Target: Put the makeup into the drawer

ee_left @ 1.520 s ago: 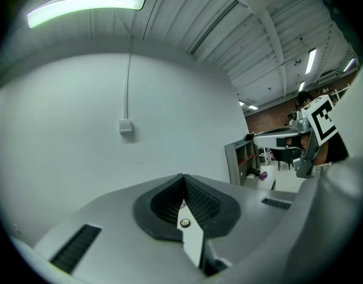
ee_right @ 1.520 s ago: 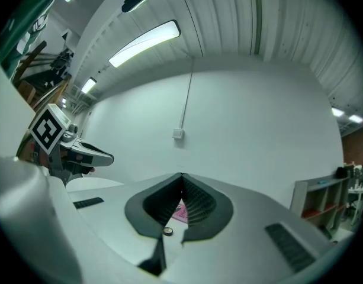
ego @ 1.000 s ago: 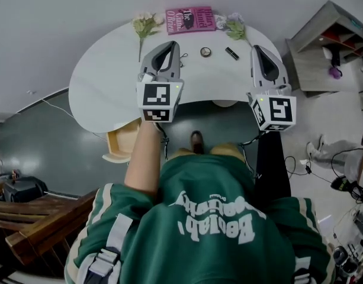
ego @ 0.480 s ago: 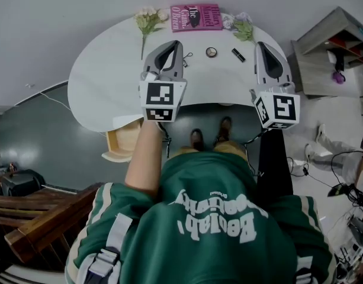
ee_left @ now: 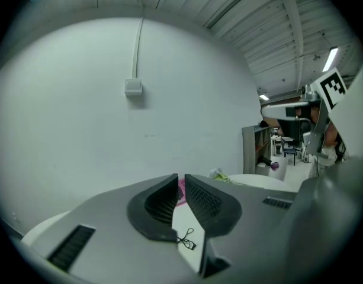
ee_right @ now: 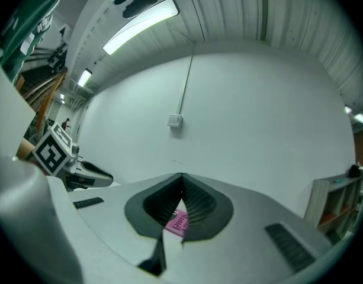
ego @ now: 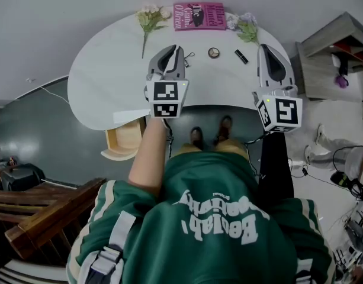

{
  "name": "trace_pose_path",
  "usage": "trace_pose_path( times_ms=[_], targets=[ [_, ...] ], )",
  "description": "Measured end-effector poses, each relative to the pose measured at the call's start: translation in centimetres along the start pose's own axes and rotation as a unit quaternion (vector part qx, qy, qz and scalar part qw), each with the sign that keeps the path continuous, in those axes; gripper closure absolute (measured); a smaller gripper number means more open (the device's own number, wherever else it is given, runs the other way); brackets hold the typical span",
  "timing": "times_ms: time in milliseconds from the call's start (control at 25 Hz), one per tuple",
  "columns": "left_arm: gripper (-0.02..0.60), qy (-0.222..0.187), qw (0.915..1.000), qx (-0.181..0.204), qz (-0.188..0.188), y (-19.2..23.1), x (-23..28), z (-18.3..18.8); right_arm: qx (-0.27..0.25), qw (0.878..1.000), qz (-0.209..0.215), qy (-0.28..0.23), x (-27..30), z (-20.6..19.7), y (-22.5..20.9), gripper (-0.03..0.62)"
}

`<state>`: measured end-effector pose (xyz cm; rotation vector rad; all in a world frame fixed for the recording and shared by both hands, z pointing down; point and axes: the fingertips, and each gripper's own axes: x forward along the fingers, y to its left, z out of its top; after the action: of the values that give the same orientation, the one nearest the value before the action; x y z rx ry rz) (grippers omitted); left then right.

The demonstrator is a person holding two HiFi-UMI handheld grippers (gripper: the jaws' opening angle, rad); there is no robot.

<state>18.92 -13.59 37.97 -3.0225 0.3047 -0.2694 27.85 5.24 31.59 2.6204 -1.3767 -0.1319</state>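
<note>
A small round makeup compact (ego: 214, 52) and a black tube (ego: 241, 56) are seen lying side by side, apart, towards the back of the white desk (ego: 104, 81), just in front of a pink book (ego: 199, 15). They are flanked by the left gripper (ego: 174, 51) and the right gripper (ego: 270, 51), both held above the desk with jaws closed and nothing held between them. A light wooden drawer (ego: 123, 144) is seen open below the desk's left front edge.
</note>
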Motion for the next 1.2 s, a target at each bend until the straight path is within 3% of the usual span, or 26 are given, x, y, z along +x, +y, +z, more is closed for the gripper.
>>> trace_pose_path(
  times_ms=[40,120,200,360,680,880,920,960,1200],
  targets=[
    [0.550,0.013,0.9999,-0.003,0.000,-0.1,0.5,-1.3,-0.002,1.000,-0.001,0.003,-0.1,-0.2,-0.3,0.585],
    [0.385,0.044,0.9990,-0.010,-0.004,-0.4,1.5,-4.2,-0.003,1.000,-0.005,0.009,-0.3,-0.6,-1.0,0.585],
    [0.348,0.076,0.9970,-0.018,0.000,-0.6,2.6,-7.3,-0.003,1.000,-0.008,0.015,-0.4,-1.0,-1.9,0.585],
    [0.333,0.133,0.9897,-0.043,0.028,0.1,4.6,-13.1,-0.003,1.000,-0.005,0.025,-0.2,-1.9,-3.1,0.585],
    [0.331,0.223,0.9709,-0.068,0.054,-1.0,8.0,-21.5,-0.004,0.999,0.003,0.048,0.5,-3.7,-4.2,0.585],
    [0.334,0.265,0.9562,-0.096,0.078,-0.9,9.3,-24.4,-0.003,0.998,0.011,0.059,0.8,-5.1,-4.7,0.585],
    [0.354,0.269,0.9554,-0.089,0.083,-0.7,9.4,-24.5,-0.003,0.998,0.011,0.063,0.7,-5.2,-4.8,0.585],
    [0.520,0.269,0.9560,-0.077,0.088,-0.5,9.4,-24.3,-0.003,0.998,0.012,0.066,0.7,-5.4,-4.9,0.585],
    [0.543,0.238,0.9669,-0.048,0.079,-0.7,8.9,-21.8,-0.002,0.998,0.013,0.069,0.7,-5.8,-5.3,0.585]
  ],
)
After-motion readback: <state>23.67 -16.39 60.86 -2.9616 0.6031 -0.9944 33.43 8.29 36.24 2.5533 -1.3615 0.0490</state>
